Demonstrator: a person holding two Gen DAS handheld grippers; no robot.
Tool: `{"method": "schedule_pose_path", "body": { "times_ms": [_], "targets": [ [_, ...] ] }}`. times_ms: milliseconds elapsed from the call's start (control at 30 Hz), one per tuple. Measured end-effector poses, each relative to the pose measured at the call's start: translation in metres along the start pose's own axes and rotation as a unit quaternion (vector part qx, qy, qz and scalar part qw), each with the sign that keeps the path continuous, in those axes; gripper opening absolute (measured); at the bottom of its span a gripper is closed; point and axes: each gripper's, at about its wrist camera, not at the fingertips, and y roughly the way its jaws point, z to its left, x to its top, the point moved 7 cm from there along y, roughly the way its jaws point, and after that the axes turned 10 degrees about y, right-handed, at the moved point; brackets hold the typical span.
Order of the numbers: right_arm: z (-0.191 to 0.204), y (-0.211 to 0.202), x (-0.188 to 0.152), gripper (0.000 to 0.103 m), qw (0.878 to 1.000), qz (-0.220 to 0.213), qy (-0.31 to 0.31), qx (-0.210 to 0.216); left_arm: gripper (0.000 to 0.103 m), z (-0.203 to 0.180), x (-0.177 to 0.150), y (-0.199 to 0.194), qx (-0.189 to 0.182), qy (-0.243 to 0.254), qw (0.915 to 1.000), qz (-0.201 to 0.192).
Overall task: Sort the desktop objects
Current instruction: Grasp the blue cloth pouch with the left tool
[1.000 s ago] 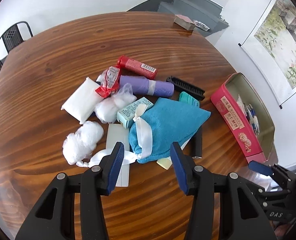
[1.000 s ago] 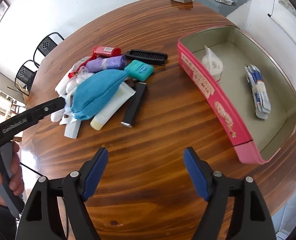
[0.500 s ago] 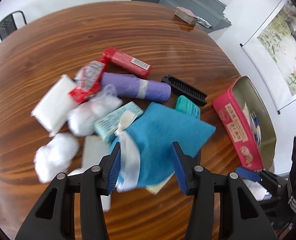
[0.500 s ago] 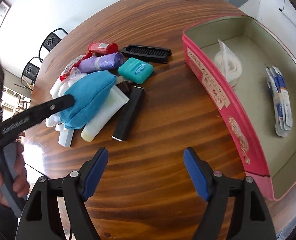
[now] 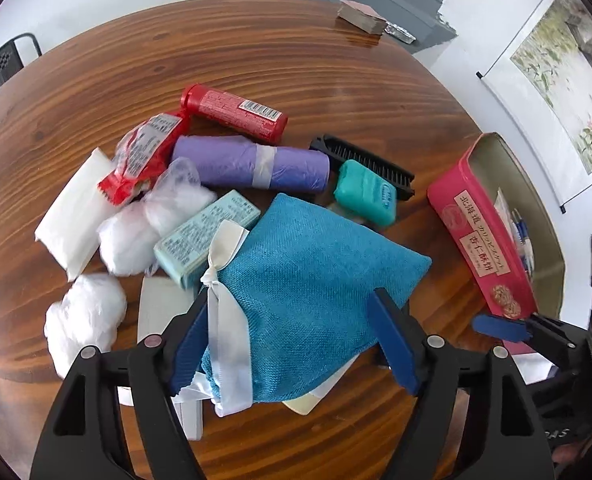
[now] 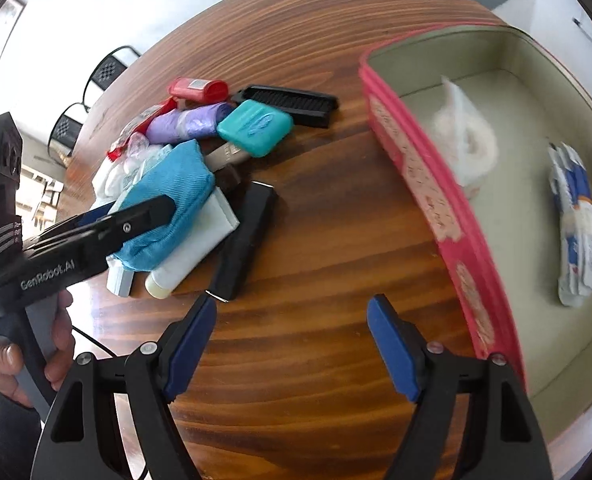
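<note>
- The blue drawstring pouch [image 5: 308,292] lies on top of the clutter pile, between the left gripper [image 5: 292,340]'s jaws, which are opening and grip nothing.
- A close could catch only the white ribbon [image 5: 228,320], so the pouch would sag or slip out.
- Lifting may drag the cream tube [image 6: 192,248] and pale box [image 5: 206,236] beneath it.
- The right gripper [image 6: 292,344] hangs open, empty, over bare table [image 6: 316,240] near the pink tin [image 6: 436,200], where 2 items lie.

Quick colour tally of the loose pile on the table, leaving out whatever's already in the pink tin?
Red: 2, tube, snack packet
Purple: 1, bag roll
Blue/teal: 3, pouch, soap case, carton
Black: 2, comb, bar
White/cream: 5, tissue pack, two cotton bags, flat card, tube
Total: 13
</note>
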Motion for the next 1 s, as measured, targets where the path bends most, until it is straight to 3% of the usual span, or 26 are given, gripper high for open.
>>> {"method": "schedule_pose_path", "body": {
  "times_ms": [133,267,433,600,767,833,933,1000],
  "targets": [
    [0.005,-0.001,-0.002,0.081,1.0,0.002,-0.025,0.004,0.08,0.007,-0.007,-0.01,0.013,-0.004,0.9998,-0.011],
    [0.007,0.001,-0.005,0.081,0.999,0.005,-0.037,0.008,0.08,0.017,-0.009,0.003,0.044,0.016,0.9988,0.016],
    [0.012,0.002,-0.002,0.082,0.999,0.003,-0.048,0.008,0.08,0.013,-0.002,0.011,0.017,0.003,0.9997,0.017],
    [0.012,0.005,-0.001,0.083,0.999,0.009,-0.045,0.007,0.08,0.008,0.0,0.018,0.016,-0.009,0.9996,0.021],
    [0.009,0.01,-0.001,0.083,0.999,0.013,-0.04,-0.003,0.062,0.014,-0.009,0.008,-0.003,-0.059,0.9982,0.013],
    [0.009,0.013,0.001,0.083,0.999,0.015,-0.04,-0.007,0.049,0.017,-0.014,-0.001,-0.015,-0.087,0.9961,0.009],
    [0.014,0.017,0.004,0.083,0.999,0.011,-0.05,-0.018,0.04,0.017,-0.02,-0.015,-0.019,-0.108,0.994,0.001],
    [0.02,0.019,0.007,0.083,0.997,0.0,-0.069,-0.037,0.04,0.014,-0.024,-0.022,-0.013,-0.106,0.9943,-0.001]
  ]
}}
